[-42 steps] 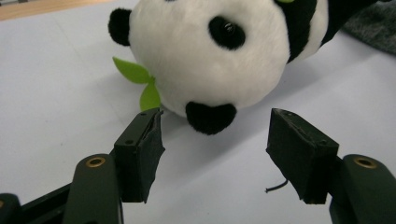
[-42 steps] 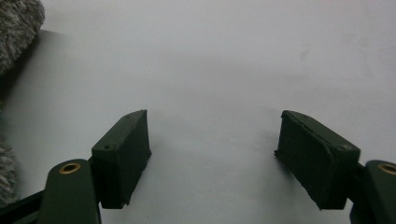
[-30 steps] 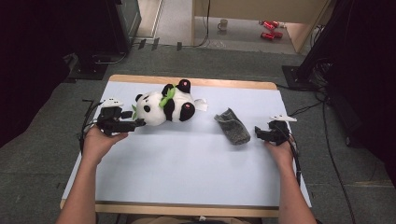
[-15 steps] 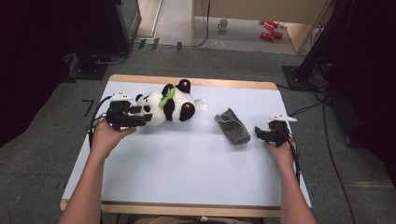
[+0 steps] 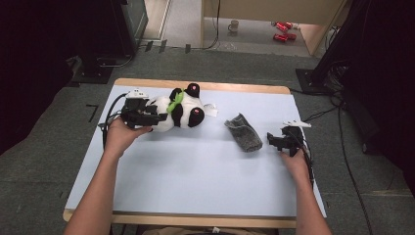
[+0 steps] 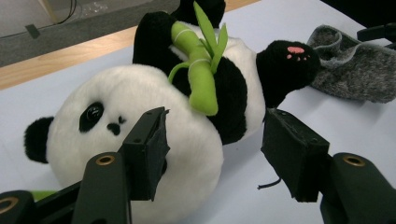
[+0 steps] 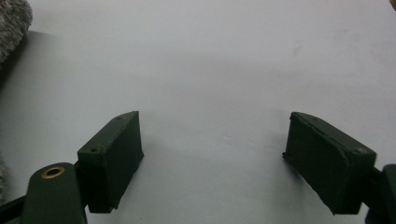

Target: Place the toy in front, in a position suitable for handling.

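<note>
A black-and-white plush panda [image 5: 182,109] holding a green bamboo sprig [image 6: 201,74] lies on its back at the table's far left. My left gripper [image 5: 155,117] has come up to its head [image 6: 140,116]. The jaws have just been closing; one jaw touches the plush, the other stands clear of it, with part of the head between them. A grey fuzzy cloth [image 5: 243,132] lies right of centre. Just right of it my right gripper [image 5: 270,140] rests low over the mat. In the right gripper view its jaws [image 7: 212,123] have just been opening, with nothing between them.
The pale blue mat [image 5: 195,176] covers a wooden table [image 5: 235,88]. The grey cloth [image 7: 11,23] edges the right gripper view's left side. Dark equipment and cables stand on the floor on both sides; a mug [image 5: 234,24] and red cans [image 5: 281,30] lie beyond.
My left gripper has slid right across the mat to the panda's head. The right hand has stayed where it was beside the grey cloth.
</note>
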`<act>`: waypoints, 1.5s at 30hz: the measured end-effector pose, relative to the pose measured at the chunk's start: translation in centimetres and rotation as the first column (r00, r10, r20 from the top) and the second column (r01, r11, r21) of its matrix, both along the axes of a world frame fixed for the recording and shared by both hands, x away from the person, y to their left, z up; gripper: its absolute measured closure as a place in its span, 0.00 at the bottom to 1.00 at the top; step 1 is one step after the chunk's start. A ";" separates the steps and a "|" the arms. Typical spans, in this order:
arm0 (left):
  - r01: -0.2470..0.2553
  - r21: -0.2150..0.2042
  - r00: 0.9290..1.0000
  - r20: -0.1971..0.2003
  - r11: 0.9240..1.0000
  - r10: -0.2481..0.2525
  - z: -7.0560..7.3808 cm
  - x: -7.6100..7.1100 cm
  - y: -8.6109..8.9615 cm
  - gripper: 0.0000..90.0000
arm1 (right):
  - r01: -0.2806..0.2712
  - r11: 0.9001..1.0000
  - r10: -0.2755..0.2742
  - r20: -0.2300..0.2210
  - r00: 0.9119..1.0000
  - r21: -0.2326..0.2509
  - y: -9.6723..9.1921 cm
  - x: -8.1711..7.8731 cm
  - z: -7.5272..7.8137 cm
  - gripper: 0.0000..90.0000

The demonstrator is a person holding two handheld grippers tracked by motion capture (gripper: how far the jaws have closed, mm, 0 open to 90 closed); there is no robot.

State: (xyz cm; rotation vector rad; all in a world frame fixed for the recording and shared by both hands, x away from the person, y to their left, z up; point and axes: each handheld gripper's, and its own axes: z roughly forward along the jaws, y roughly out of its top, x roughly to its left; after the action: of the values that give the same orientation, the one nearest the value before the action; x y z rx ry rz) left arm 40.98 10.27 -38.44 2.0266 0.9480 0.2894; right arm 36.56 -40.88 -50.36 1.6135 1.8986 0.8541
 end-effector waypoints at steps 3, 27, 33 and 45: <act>0.001 -0.005 1.000 0.001 1.000 -0.001 -0.2 0.5 -0.5 0.44 | 0.000 1.000 0.000 -0.001 1.000 0.001 0.0 0.0 0.0 0.20; 0.005 0.004 1.000 0.008 1.000 -0.005 -2.3 2.8 -3.9 0.42 | 0.003 1.000 -0.003 0.001 1.000 -0.003 0.0 0.0 0.0 0.20; -0.037 0.015 0.999 0.038 0.999 0.036 -3.1 2.7 -4.4 0.53 | 0.003 1.000 -0.003 0.001 1.000 -0.003 0.0 0.0 0.0 0.20; -0.063 -0.012 0.996 -0.064 0.998 0.062 -3.1 3.0 -4.4 0.81 | 0.006 1.000 -0.006 0.000 1.000 -0.003 0.0 0.0 0.0 0.19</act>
State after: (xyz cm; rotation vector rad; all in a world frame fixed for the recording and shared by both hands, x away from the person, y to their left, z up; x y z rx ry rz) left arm 43.94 5.91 -41.49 2.0056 1.0515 0.2531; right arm 36.55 -40.86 -50.37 1.6160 1.8933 0.8482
